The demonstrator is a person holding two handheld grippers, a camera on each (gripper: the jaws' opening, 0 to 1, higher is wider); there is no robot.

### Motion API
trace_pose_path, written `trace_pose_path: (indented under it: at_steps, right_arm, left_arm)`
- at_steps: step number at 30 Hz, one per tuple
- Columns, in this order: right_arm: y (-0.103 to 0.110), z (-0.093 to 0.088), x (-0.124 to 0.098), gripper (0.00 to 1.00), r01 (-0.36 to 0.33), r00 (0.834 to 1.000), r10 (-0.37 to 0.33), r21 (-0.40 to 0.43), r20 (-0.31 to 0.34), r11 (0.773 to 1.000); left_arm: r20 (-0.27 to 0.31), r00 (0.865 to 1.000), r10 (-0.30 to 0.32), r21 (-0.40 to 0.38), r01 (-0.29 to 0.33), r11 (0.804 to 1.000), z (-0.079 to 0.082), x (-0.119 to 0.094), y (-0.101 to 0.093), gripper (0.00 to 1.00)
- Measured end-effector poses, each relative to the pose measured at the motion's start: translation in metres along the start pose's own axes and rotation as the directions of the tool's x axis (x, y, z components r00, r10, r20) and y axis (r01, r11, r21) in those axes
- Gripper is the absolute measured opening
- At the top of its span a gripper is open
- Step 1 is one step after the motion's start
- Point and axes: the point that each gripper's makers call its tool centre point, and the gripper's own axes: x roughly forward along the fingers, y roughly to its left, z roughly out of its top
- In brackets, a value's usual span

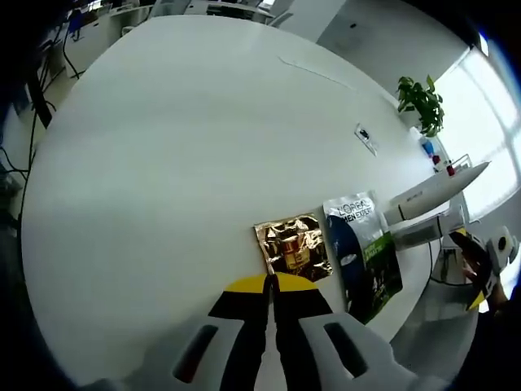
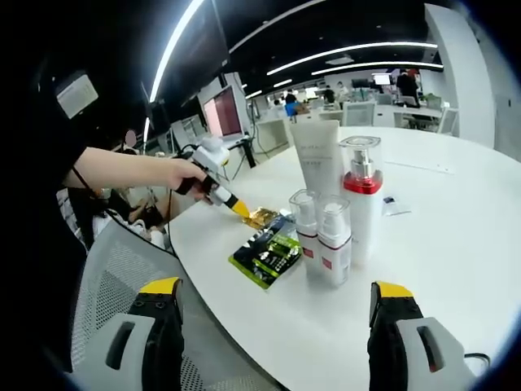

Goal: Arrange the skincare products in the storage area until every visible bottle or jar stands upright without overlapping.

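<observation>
Now L gripper [image 1: 269, 303] pressed together by gold sachet [image 1: 294, 245], R gripper [image 2: 277, 314] spread, bottles [image 2: 326, 240] upright.

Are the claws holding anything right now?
No. The left claw is shut with nothing between its tips, just short of the gold packet. The right claw is wide open, with the bottles standing on the table beyond it.

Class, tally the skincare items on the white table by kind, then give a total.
Tall white tube: 1
Tall clear-capped pump bottle with red collar: 1
Small white pump bottles with red labels: 2
Flat sachets, gold foil and blue-green: 2
Total: 6
</observation>
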Motion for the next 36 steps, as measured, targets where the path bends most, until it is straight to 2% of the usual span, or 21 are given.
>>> trace_pose_path:
  at_steps: [7,12,15,19,22,23,27,30,33,36]
  right_arm:
    - [0.000,0.000,0.000,0.99,0.000,1.000,0.000,0.002,0.001,1.000]
    - [0.000,0.000,0.000,0.99,-0.002,1.000,0.002,0.001,-0.002,1.000]
    - [0.000,0.000,0.000,0.99,-0.001,1.000,0.001,0.002,-0.004,1.000]
    - [0.001,0.000,0.000,0.99,-0.002,1.000,0.002,0.002,-0.005,1.000]
    - [0.002,0.000,0.000,0.99,-0.004,1.000,0.004,-0.001,-0.003,1.000]
    - [0.002,0.000,0.000,0.99,-0.005,1.000,0.005,-0.002,-0.004,1.000]
    - [0.002,0.000,0.000,0.99,-0.009,1.000,0.009,-0.002,-0.002,1.000]
    - [0.003,0.001,0.000,0.99,-0.012,1.000,0.012,-0.004,0.000,1.000]
    - [0.003,0.001,0.000,0.99,-0.012,1.000,0.012,-0.008,0.002,1.000]
    - [0.003,0.002,0.000,0.99,-0.012,1.000,0.012,-0.008,0.007,1.000]
  left_arm:
    - [0.008,1.000,-0.002,-0.001,0.002,1.000,0.002,-0.002,0.001,0.06]
    - [0.012,1.000,0.002,-0.003,-0.002,1.000,0.004,-0.004,0.005,0.14]
    - [0.022,1.000,0.004,0.004,-0.004,1.000,0.004,-0.009,-0.002,0.20]
    - [0.034,0.999,-0.006,0.034,0.005,0.999,0.007,-0.017,-0.005,0.32]
    - [0.065,0.998,-0.010,0.044,0.007,0.999,0.008,-0.021,-0.015,0.51]
    - [0.076,0.997,-0.012,0.044,0.008,0.999,0.010,-0.018,-0.016,0.54]
    - [0.105,0.994,-0.019,0.036,0.015,0.999,0.005,-0.031,-0.027,0.56]
    - [0.121,0.992,-0.023,0.037,0.018,0.999,0.004,-0.033,-0.028,0.62]
    - [0.139,0.989,-0.040,0.077,0.030,0.997,0.001,-0.038,-0.030,0.69]
    - [0.144,0.989,-0.041,0.092,0.028,0.995,-0.010,-0.048,-0.039,0.74]
